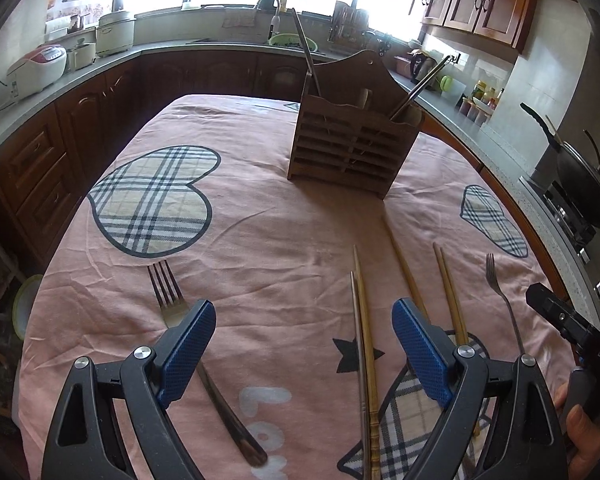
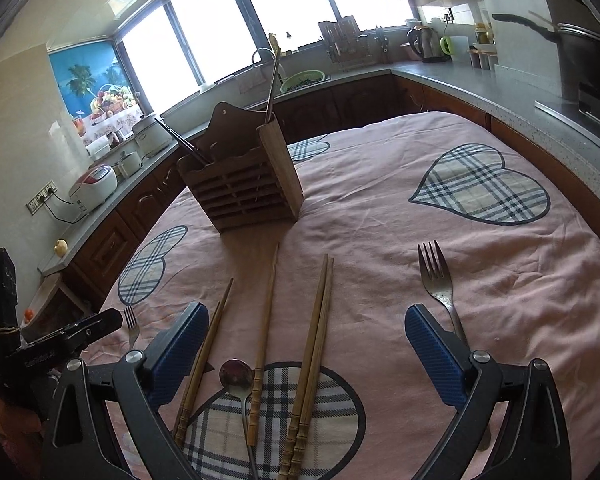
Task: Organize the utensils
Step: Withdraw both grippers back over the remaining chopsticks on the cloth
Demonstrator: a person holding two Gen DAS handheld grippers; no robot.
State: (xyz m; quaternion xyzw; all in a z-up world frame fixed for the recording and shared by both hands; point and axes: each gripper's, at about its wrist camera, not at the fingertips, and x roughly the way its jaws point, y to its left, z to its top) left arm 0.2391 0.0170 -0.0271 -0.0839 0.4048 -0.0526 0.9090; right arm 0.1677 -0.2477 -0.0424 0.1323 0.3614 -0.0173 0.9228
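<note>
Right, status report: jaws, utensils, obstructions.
Left gripper open, empty. Right gripper open, empty. Chopsticks, forks, spoon on the cloth; wooden holder upright beyond, nothing in the way.

Wooden chopsticks (image 2: pixel 314 344), forks (image 2: pixel 436 280), spoon (image 2: pixel 236 374) flat on cloth; slatted holder (image 2: pixel 240 188) upright.
</note>
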